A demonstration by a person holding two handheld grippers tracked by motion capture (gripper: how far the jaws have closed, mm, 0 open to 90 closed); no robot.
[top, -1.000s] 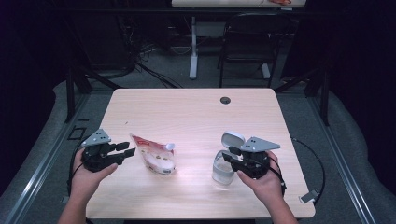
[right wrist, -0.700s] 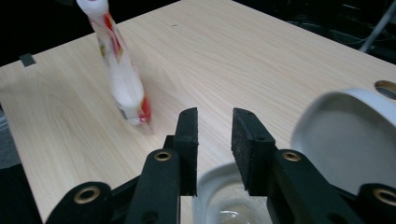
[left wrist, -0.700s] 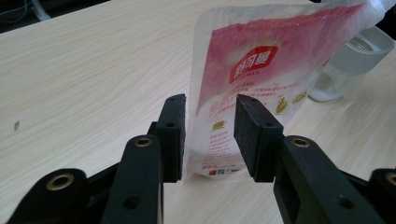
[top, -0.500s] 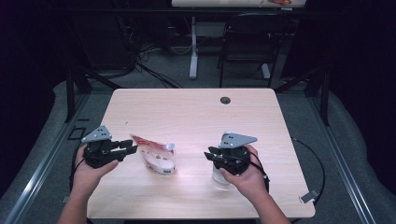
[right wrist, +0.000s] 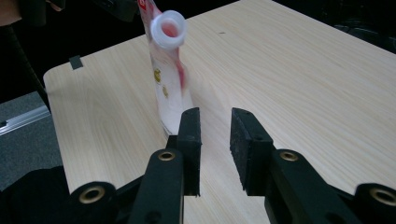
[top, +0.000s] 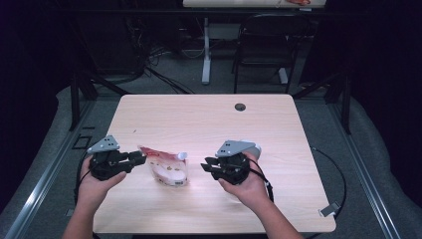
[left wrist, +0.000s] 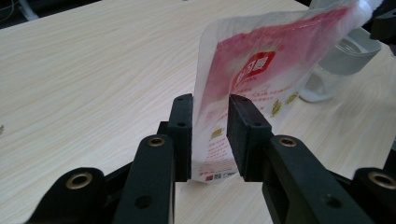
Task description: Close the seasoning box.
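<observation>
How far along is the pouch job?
Early. Done: the left gripper's open jaws straddle the pouch's edge, not clamped. In hand: the right gripper, open and empty, points at the white spout, short of it. Left: gripping the pouch and spout, and probably anything involving the clear jar beside the pouch.

Red-and-white pouch [left wrist: 261, 70] between parted black jaws, wooden table [left wrist: 93, 70]

1. The pouch [top: 166, 167] stands on the table [top: 199, 119], left of centre near the front edge.
2. The left gripper [top: 137, 159] is at the pouch's left, its jaws either side of the pouch edge.
3. The right gripper [top: 205, 167] is right of the pouch, apart from it.
4. A jar [left wrist: 341, 56] stands behind the pouch in the left gripper view.
5. A hole [top: 240, 106] lies at the table's far side.
</observation>
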